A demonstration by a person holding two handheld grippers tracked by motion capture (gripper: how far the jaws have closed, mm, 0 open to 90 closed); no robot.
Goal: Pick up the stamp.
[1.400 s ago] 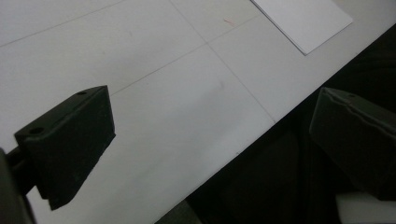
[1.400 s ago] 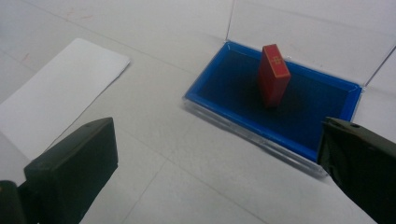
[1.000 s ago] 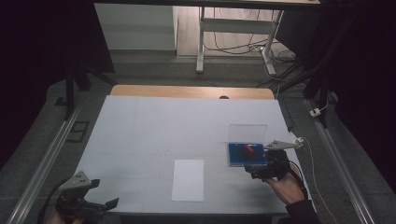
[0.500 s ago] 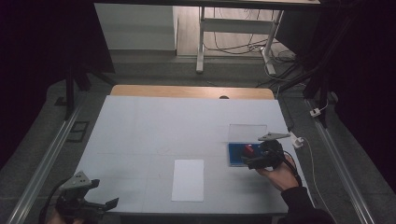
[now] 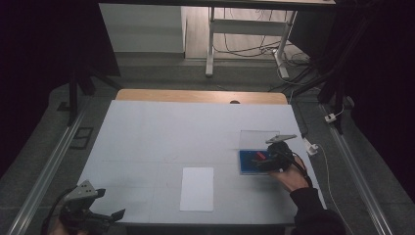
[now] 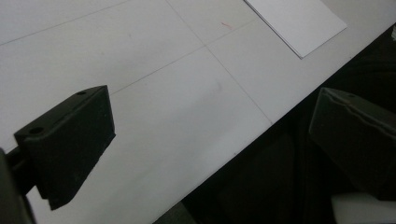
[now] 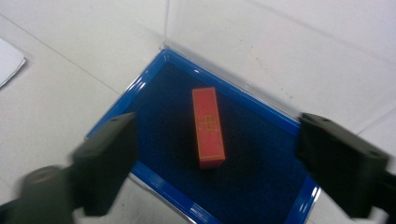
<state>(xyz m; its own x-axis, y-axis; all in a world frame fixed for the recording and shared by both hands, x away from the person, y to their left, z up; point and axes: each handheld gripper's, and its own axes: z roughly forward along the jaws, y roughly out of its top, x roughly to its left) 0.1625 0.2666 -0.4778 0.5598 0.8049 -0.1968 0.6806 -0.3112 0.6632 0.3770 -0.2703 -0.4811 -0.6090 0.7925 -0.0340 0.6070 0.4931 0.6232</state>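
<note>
A small red box [image 7: 208, 127] with gold markings lies flat in a blue-rimmed tray [image 7: 154, 73] lined in dark blue. A clear lid [image 5: 258, 137] stands up behind the tray. My right gripper [image 7: 215, 163] hovers open just above the tray, one jaw on each side of the red box, touching nothing. In the high view the right gripper [image 5: 264, 160] is at the table's right over the blue tray [image 5: 244, 168] and red box [image 5: 258, 156]. At the table's near left corner my left gripper [image 5: 100, 215] is held open and empty over the edge.
A white sheet of paper [image 5: 196, 188] lies flat near the front middle of the white table [image 5: 171, 132]; its corner [image 6: 299, 21] shows in the left gripper view. A white cable plug [image 5: 311, 147] rests beside the table's right edge. Dark floor and metal rails flank the table.
My right gripper has moved forward and left over the blue tray, now straddling the red box. The left gripper has stayed at the front left corner.
</note>
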